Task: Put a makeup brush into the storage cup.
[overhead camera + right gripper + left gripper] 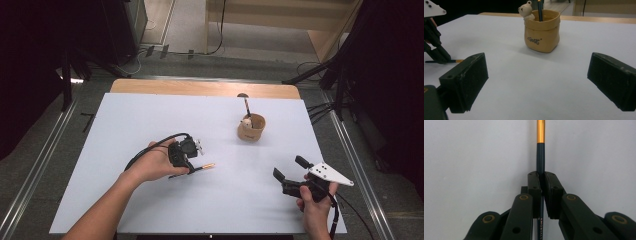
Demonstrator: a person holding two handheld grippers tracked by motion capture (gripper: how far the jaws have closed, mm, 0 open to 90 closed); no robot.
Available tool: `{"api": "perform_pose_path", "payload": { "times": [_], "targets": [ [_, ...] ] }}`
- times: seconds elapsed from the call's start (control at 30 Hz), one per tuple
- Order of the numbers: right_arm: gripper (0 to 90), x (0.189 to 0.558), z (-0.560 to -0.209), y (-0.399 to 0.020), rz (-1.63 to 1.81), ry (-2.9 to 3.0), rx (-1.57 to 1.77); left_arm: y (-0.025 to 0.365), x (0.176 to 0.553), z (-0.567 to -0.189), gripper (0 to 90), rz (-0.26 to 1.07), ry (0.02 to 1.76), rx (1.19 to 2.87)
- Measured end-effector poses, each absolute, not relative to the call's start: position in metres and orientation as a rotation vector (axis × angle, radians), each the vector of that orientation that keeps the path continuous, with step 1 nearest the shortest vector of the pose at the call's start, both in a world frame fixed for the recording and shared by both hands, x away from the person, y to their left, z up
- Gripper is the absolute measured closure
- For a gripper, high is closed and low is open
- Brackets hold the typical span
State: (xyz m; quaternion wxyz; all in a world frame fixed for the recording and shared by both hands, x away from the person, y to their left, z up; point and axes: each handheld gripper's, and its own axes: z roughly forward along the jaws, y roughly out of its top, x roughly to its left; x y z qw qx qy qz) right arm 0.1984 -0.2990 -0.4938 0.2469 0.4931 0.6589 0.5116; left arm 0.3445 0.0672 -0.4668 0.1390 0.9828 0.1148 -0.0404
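**Pen pinched on the worktop**

High view: my left hand-held gripper (191, 161) lies low on the white worktop (150, 120), clamping a slim dark pen (200, 167) with a gold end. My right hand-held gripper (290, 172) gapes wide, holding nothing.

Left gripper view: pads pinch the smooth pen (540, 157) barrel.

Right gripper view: the tan holder (542, 31) with a bear figure stands ahead.

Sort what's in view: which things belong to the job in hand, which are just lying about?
In the job:
- left hand-held gripper, shut on the pencil
- tan bear-trimmed holder, one pencil already standing in it
- right hand-held gripper, open, idle

Lying about:
- loose cables on the floor beyond the table
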Motion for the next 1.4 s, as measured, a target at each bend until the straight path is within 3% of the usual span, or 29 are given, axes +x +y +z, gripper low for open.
{"api": "perform_pose_path", "payload": {
  "times": [0.33, 0.93, 1.4],
  "targets": [
    [4.1, 0.197, -0.49, -0.291, 1.446, 1.775, 1.342, 0.075, 0.341, -0.448, 85.1, -0.084, 0.351, 2.594],
    [13.8, 0.203, -0.474, -0.268, 1.466, 1.72, 1.391, 0.083, 0.335, -0.442, 85.1, 0.017, 0.393, 2.313],
    [15.3, 0.215, -0.459, -0.246, 1.46, 1.727, 1.364, 0.095, 0.326, -0.441, 85.2, 0.08, 0.412, 2.108]
  ]
}}
